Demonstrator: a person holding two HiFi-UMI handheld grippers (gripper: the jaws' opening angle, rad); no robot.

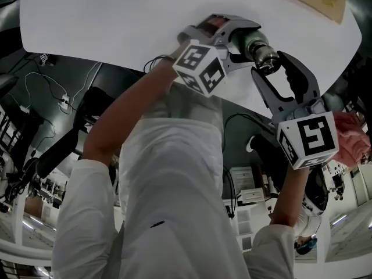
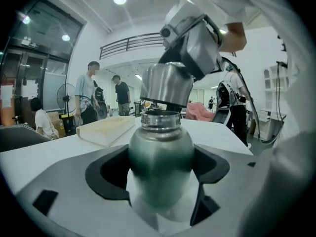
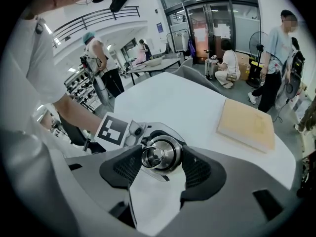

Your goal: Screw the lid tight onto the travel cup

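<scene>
A steel travel cup [image 2: 160, 157] stands on the white table [image 2: 59, 152] with its threaded mouth uncovered. My left gripper [image 2: 160, 184] is open around the cup's body, and a narrow gap shows at each pad. The rounded steel lid [image 2: 167, 85], with a ring on top, hangs tilted just over the mouth. I cannot tell whether lid and rim touch. My right gripper [image 3: 160, 169] is shut on the lid [image 3: 160, 154] from above. In the head view the cup [image 1: 254, 42] lies between the left gripper [image 1: 232, 36] and the right gripper [image 1: 272, 68].
A pale wooden board [image 3: 247, 125] lies on the table beyond the cup and also shows as the board [image 2: 106, 130] in the left gripper view. Several people stand or sit past the table's far edge. A pink cloth [image 2: 200, 110] lies behind.
</scene>
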